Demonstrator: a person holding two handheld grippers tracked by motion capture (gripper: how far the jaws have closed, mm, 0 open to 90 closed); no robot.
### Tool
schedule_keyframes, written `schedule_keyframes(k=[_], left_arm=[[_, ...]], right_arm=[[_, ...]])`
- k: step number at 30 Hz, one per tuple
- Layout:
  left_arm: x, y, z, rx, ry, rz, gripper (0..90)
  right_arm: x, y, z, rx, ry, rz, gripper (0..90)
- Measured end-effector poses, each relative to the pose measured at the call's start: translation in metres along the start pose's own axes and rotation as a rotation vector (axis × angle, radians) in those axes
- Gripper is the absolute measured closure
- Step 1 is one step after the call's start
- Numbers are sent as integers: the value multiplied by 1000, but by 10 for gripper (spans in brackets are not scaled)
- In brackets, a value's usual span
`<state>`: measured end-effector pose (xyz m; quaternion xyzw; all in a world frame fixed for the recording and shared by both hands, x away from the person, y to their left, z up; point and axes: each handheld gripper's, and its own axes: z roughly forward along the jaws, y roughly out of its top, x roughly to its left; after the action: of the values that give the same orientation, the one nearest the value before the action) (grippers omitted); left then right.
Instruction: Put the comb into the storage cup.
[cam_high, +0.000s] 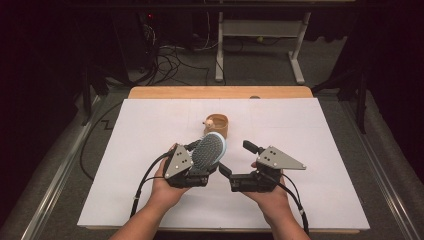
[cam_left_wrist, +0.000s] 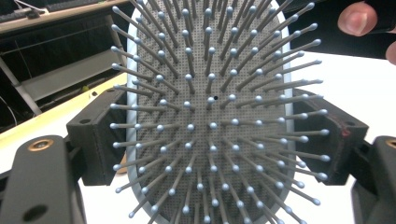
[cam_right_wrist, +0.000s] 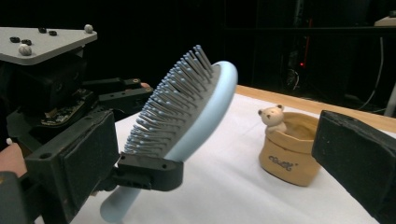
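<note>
Gripping the hairbrush (cam_high: 209, 150) low down, the left gripper (cam_high: 200, 172) has its jaws clamped on the edges of the paddle, near where the head narrows into the handle. In the left gripper view the pads (cam_left_wrist: 95, 135) press on either side of the bristle field, and the bristles face straight at that camera. So the brush is up off the table, tilted, with most of its head sticking out past the pinch.

That's my worry, honestly. It's a smooth rounded plastic rim held from two sides, with the heavy end hanging free. Any wrist twist and I'd guess it pivots in the pads or slides out.

The right gripper (cam_high: 235, 161) sits just beside it with jaws wide apart and nothing between them; in its own view one jaw (cam_right_wrist: 357, 156) frames the scene. If it comes in for a handoff and knocks the head before it's closed, the brush could get levered loose.

Farther out, the small tan pot with a bear figure (cam_high: 216, 124) stands just behind the brush on the white table cover (cam_high: 140, 150). A dropped or swung brush could easily tip it.
</note>
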<state>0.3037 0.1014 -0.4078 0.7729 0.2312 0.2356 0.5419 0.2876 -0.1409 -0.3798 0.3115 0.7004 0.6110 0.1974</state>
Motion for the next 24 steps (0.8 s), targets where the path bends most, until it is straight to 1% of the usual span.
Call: schedule_keyframes(k=[4, 10, 14, 18, 24], left_arm=[[-4, 1, 2, 3, -10, 10, 200], [-9, 2, 3, 3, -21, 20, 200], [-11, 4, 5, 2, -32, 20, 200], [-16, 4, 8, 8, -38, 34, 199], [-17, 3, 10, 12, -41, 33, 200]], right_arm=[[3, 0, 6, 9, 17, 2, 15], [3, -2, 11, 17, 21, 10, 20], [2, -2, 12, 16, 23, 16, 29], [2, -2, 13, 12, 29, 22, 42], [-2, -2, 14, 9, 38, 45, 81]])
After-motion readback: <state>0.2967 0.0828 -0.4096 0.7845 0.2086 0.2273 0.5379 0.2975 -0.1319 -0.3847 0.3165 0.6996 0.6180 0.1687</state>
